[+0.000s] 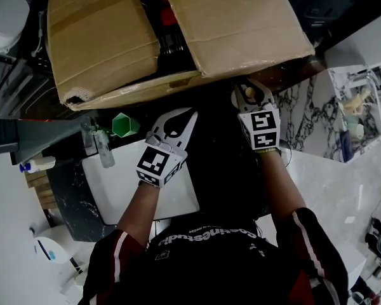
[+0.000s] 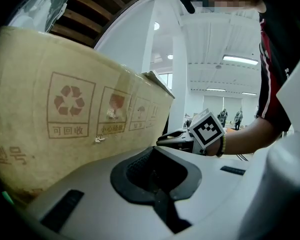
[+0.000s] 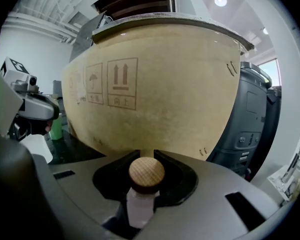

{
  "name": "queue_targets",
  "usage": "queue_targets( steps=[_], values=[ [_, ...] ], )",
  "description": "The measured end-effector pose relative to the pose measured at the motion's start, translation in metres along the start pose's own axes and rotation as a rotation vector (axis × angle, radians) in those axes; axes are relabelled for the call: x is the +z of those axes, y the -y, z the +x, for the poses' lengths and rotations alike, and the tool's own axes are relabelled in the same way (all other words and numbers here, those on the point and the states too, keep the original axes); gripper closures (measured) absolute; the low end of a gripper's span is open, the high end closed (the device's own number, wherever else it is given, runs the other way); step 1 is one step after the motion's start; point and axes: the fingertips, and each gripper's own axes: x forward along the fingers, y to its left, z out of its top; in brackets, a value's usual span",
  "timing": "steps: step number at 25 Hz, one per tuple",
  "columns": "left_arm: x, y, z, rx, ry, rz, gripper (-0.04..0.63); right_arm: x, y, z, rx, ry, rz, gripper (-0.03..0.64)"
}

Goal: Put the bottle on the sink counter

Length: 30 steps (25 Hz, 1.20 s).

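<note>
We find the bottle (image 3: 140, 207), pale-bodied with a round wooden stopper (image 3: 146, 171), standing upright between the jaws of the right gripper (image 1: 249, 91). The jaws are part closed and clamped on its neck. It is held close in front of the cardboard box (image 2: 65, 134). The box side carries a recycling mark over "可回收", with umbrella and up-arrow symbols further along. The left gripper (image 1: 188, 114) has its jaws together and holds nothing, just beside the box's lower edge.
</note>
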Motion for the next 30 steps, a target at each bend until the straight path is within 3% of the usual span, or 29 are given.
queue_targets(
  steps=[9,18,23,30],
  values=[
    [0.018,0.011,-0.037,0.054,0.010,0.023,0.583,0.007,-0.001,-0.021,-0.006,0.005,-0.022,0.447],
    [0.029,0.028,-0.144,0.148,0.057,0.007,0.583,0.045,-0.028,-0.106,-0.039,0.087,-0.023,0.443],
    [0.044,0.044,-0.243,0.186,0.105,0.036,0.583,0.084,-0.099,-0.180,-0.016,0.180,-0.003,0.470],
    [0.026,0.088,-0.397,0.164,0.103,0.040,0.583,0.118,-0.266,-0.288,0.115,0.282,-0.027,0.551]
  ],
)
